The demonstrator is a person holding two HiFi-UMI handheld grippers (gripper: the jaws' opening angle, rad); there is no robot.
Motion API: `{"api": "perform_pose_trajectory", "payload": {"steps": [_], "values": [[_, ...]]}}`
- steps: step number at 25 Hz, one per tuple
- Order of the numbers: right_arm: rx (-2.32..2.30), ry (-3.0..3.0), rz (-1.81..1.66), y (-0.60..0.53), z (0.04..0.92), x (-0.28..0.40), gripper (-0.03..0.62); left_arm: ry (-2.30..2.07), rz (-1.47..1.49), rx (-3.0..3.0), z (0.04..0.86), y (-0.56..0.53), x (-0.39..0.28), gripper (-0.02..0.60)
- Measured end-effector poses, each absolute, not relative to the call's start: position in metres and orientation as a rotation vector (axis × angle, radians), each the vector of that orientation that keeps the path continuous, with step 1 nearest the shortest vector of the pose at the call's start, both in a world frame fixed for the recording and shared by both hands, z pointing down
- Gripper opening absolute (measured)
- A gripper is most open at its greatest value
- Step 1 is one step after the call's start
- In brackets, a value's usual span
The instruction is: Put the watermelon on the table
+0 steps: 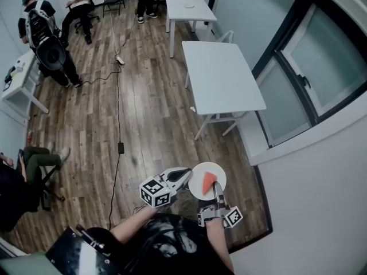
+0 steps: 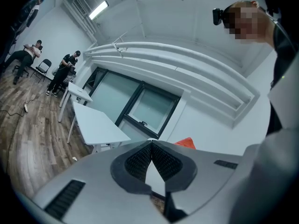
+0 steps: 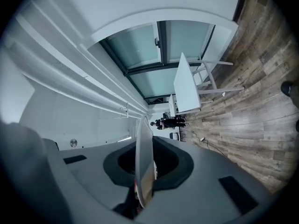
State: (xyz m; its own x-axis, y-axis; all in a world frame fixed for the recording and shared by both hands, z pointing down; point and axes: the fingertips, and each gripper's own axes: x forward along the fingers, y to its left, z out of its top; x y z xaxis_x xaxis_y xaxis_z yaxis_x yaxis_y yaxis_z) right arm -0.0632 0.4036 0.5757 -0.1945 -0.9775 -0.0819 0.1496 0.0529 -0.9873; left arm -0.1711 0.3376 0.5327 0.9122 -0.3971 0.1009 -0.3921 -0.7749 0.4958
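A red watermelon wedge (image 1: 209, 181) lies on a round white plate (image 1: 198, 192) that I carry above the wooden floor. My right gripper (image 1: 217, 189) is shut on the plate's near rim; in the right gripper view the plate (image 3: 144, 157) runs edge-on between the jaws of the right gripper (image 3: 145, 174). My left gripper (image 1: 185, 175) is at the plate's left edge with its jaws shut and nothing between them. From the left gripper (image 2: 152, 143) the wedge (image 2: 186, 143) shows just beyond the tips. The white table (image 1: 221, 76) stands ahead, apart from the plate.
A second white table (image 1: 189, 7) stands farther back. A window wall (image 1: 298, 79) runs along the right. A cable (image 1: 118, 96) crosses the floor. People (image 1: 43, 33) stand and sit at the far left, and a seated person's legs (image 1: 40, 156) are nearer on the left.
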Motion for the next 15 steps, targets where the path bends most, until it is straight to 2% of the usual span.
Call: {"api": "perform_pose_trajectory", "payload": {"steps": [15], "values": [[-0.869, 1.303, -1.352, 0.276, 0.571, 0.039, 0.031, -0.634, -0.024, 2.617, 0.513, 0.221, -0.067, 0.005]]}}
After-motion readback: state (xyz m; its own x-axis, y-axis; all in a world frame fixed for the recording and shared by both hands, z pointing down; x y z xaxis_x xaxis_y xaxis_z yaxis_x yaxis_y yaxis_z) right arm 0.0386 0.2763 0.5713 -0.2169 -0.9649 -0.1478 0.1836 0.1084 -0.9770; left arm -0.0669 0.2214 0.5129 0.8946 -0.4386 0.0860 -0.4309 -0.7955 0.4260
